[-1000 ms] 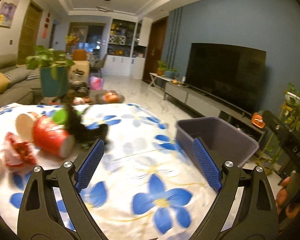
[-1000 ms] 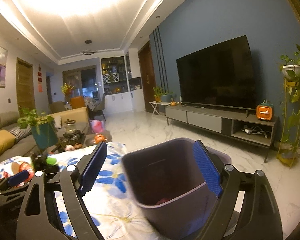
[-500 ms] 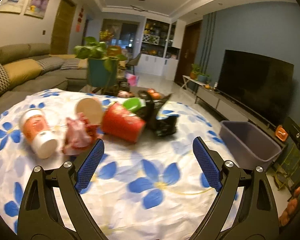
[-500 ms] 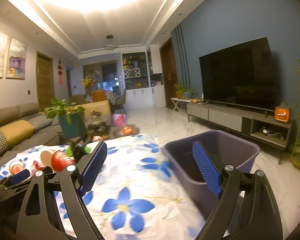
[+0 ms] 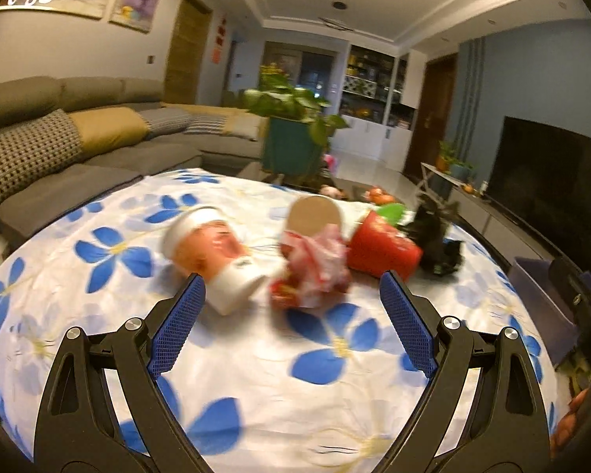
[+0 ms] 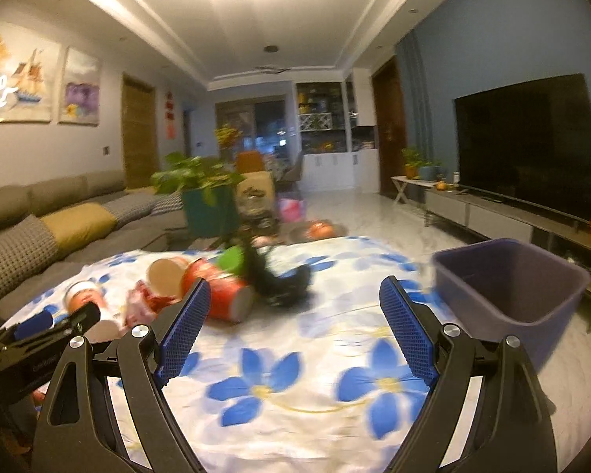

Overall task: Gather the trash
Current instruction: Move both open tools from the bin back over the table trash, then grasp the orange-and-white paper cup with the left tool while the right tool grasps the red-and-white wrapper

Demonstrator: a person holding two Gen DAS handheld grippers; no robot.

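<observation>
From the left wrist, the left tongs (image 5: 291,307) stand wide and released with nothing between the pads, hanging over the flowered desk (image 5: 256,374). Straight ahead of them lies the trash: a white-and-orange cup (image 5: 212,256) on its side just beyond the left pad, a crumpled red wrapper (image 5: 315,272) ahead of the gap, a tan lid (image 5: 315,215) behind the wrapper, a red cup (image 5: 382,248) ahead of the right pad, and a black bundle (image 5: 437,240) farther right. The purple bin (image 5: 539,295) sits well off to the right, at the desk's edge. The step in hand looks like the approach for a pick, and the wrapper or the white cup seems the likeliest target. From the right wrist, the right tongs (image 6: 295,327) are likewise spread and empty. The red cup (image 6: 220,291) lies just past the left pad, the black bundle (image 6: 279,280) ahead of the gap, and the bin (image 6: 512,280) beyond the right pad, open side up. The left tongs (image 6: 55,323) show at the lower left, near the white cup. The next move probably calls for carrying the left tongs forward and down until the pads flank one piece, clenching, then swinging right to the bin; the picture is blurred, so the aim needs settling first.
</observation>
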